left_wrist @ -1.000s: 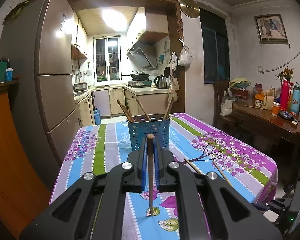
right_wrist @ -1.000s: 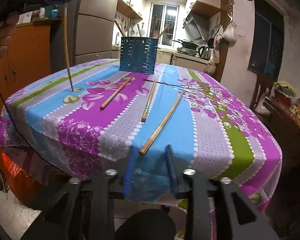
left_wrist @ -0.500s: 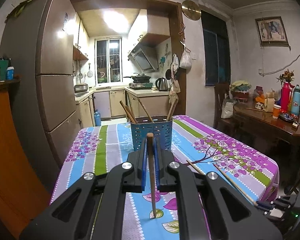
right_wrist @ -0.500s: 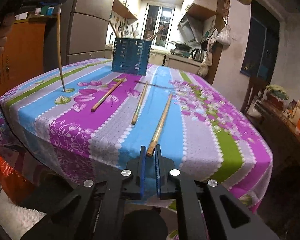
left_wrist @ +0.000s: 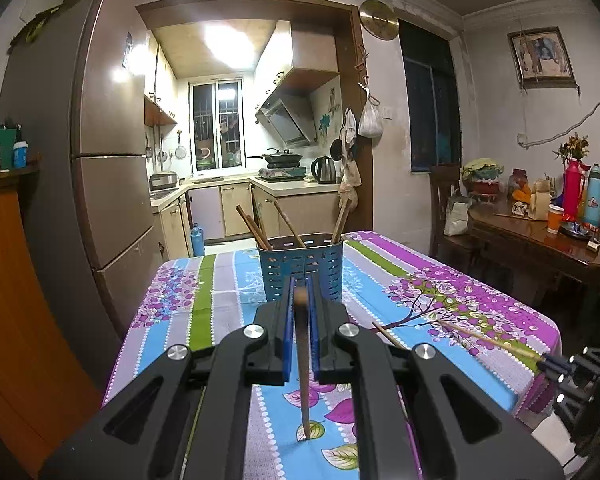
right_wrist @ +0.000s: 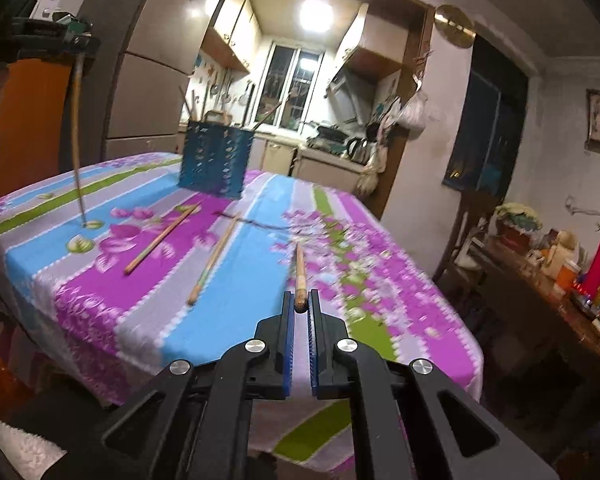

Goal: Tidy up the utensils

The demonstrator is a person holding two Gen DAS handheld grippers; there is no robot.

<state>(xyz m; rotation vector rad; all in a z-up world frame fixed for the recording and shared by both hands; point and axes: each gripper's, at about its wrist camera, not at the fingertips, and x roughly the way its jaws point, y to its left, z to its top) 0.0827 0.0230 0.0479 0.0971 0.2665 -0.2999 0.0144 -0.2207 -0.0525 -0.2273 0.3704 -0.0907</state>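
In the left wrist view my left gripper is shut on a wooden chopstick. It stands upright with its tip on the flowered tablecloth. Behind it stands a blue slotted holder with several chopsticks in it. My right gripper is shut on the near end of another chopstick, which points away over the table. Two more chopsticks lie flat on the cloth, in front of the holder. The left gripper shows at the upper left of the right wrist view.
A tall fridge and an orange cabinet stand left of the table. On the right is a dark wooden table with flasks and cups, and a chair beside it. A kitchen lies beyond the doorway.
My right gripper closed on the near end of the rightmost chopstick and raised it off the cloth. The left gripper and its upright chopstick stayed put.
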